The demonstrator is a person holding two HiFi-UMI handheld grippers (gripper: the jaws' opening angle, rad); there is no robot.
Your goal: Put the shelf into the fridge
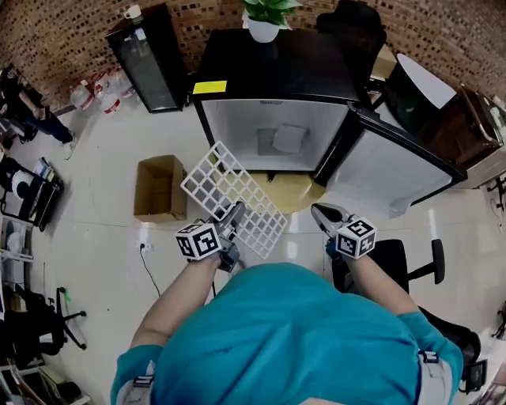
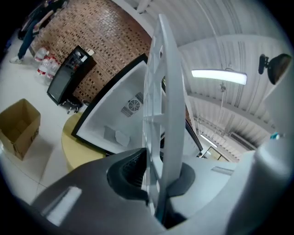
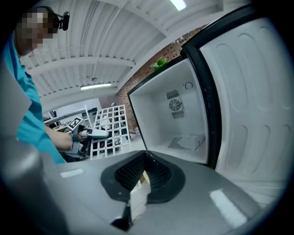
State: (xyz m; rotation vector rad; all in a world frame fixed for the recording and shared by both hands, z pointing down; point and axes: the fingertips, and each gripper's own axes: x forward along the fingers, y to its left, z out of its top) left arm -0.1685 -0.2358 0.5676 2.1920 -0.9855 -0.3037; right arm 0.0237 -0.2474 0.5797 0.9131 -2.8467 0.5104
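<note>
A white grid shelf (image 1: 229,194) hangs tilted in front of the black fridge (image 1: 277,126), whose white inside is open to me. Its door (image 1: 395,174) stands swung out to the right. My left gripper (image 1: 236,212) is shut on the shelf's near edge. In the left gripper view the shelf (image 2: 163,92) runs edge-on up from the jaws, with the fridge (image 2: 124,114) behind it. My right gripper (image 1: 320,212) is shut and holds nothing, to the right of the shelf. The right gripper view shows the shelf (image 3: 108,131) at left and the fridge's inside (image 3: 174,114) ahead.
An open cardboard box (image 1: 160,187) sits on the floor left of the shelf. A small glass-door cooler (image 1: 146,59) stands at the back left. A potted plant (image 1: 265,17) tops the fridge. An office chair (image 1: 411,261) is at my right. A pale sheet (image 1: 288,138) lies inside the fridge.
</note>
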